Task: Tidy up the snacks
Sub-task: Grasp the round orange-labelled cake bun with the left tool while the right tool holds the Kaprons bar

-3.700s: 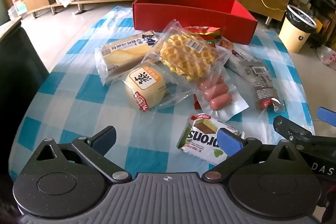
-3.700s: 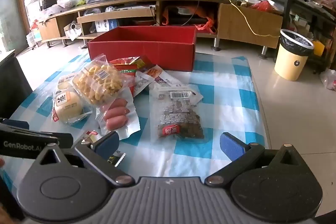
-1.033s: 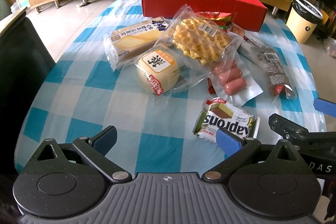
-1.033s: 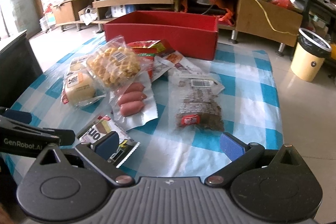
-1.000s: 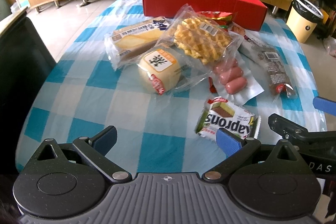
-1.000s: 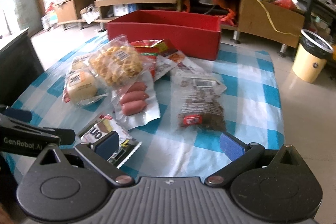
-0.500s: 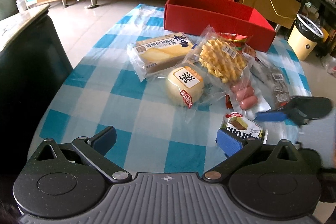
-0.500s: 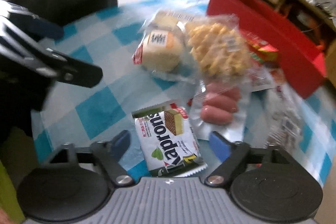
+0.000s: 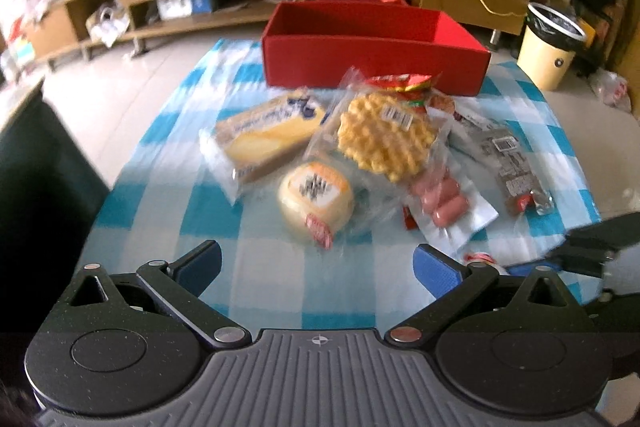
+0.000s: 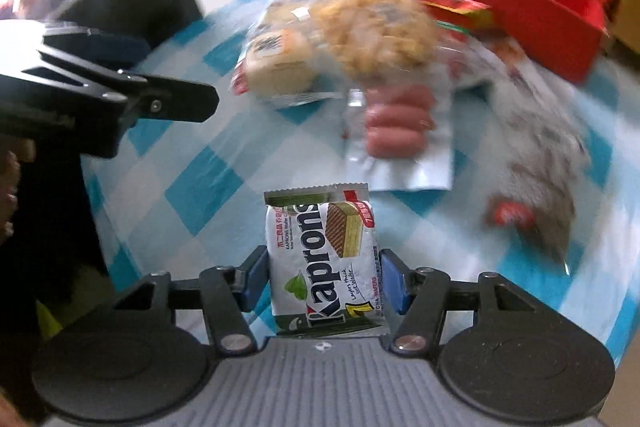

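- Behind the table [image 9: 168, 131] with its blue-checked cloth you see low wooden shelving and a yellow bin [image 9: 550, 51]; from the left wrist view, the red box [image 9: 372, 57] sits well ahead of the left tool [image 9: 316, 263], past the whole heap of snacks.
- Your left tool stands with its jaws apart and nothing between them. Keep it clear of the other tool's path; it has no part in this grab.
- Just ahead of the left tool lie the round bun [image 9: 316, 197], the cake bar [image 9: 268, 139], the waffle pack [image 9: 384, 139] and the sausage pack [image 9: 444, 203]. The right tool [image 9: 592, 247] shows as a dark blur to the right, low over the cloth.
- From the right wrist view, the right tool [image 10: 323, 281] is closing on the Kaprons wafer pack [image 10: 324, 259], which lies lengthwise between the blue pads [image 10: 392, 283]. They look to be at its long edges, though I cannot tell how firmly they press.
- Finish the squeeze gently: wafers likely crush, and the foil wrapper may slip, so let the pads settle on the pack's body, not its crimped seam.
- Lift straight up before travelling. The sausages lie just beyond the tool and the dark jerky-like bag [image 10: 540, 187] ahead to its right.
- Carry it over the heap to the red box, which is far ahead and to the right.
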Demonstrator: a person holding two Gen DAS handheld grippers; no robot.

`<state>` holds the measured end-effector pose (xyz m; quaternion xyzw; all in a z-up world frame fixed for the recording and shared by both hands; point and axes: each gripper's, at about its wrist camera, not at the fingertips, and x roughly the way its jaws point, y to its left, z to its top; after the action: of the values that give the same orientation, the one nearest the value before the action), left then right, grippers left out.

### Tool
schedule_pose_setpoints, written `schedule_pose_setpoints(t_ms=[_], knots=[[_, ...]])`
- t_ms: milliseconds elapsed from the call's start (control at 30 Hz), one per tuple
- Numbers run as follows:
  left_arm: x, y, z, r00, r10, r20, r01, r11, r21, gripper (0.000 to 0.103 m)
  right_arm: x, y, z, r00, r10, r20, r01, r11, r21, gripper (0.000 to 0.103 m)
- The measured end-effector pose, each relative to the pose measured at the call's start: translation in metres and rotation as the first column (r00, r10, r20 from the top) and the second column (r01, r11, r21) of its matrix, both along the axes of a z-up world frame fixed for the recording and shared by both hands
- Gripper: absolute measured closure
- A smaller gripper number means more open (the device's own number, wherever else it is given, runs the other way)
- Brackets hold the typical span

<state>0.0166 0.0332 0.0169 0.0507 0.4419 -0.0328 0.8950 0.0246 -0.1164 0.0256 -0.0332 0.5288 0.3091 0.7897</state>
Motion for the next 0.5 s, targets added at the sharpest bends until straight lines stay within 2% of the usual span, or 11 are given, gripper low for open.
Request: schedule_pose_setpoints(t_ms=[67,200,333,433,500], knots=[[0.012,-0.002,-0.003,1.000,0.009,0.001,-0.009,1.000,0.021,0.000,0.000,-0.012,-0.002,0.999,-0.044,-0.002,0.044,0.999,0.020,0.046],[0.039,0.001,-0.015,0.998,0.046,-0.037,-0.046,0.999,-0.018,0.001,0.007,-0.022,-0.001,0.997,-0.076,0.007,0.076,0.996,0.044,0.046],[0.054,-0.015,-0.025,0.997,-0.066,-0.033,0.067,0.997,0.047,0.000,0.012,-0.030,0.002,0.997,-0.081,-0.009,0.081,0.994,0.074,0.046],[0.068,-0.022,-0.039,0.982,-0.169,-0.078,0.174,0.983,0.059,0.000,0.014,-0.032,0.003,0.997,-0.079,-0.020,0.080,0.993,0.082,0.046],[0.075,-0.022,-0.049,0.976,-0.192,-0.106,0.199,0.978,0.068,0.000,0.013,-0.032,0.002,0.997,-0.077,-0.031,0.080,0.993,0.086,0.046]])
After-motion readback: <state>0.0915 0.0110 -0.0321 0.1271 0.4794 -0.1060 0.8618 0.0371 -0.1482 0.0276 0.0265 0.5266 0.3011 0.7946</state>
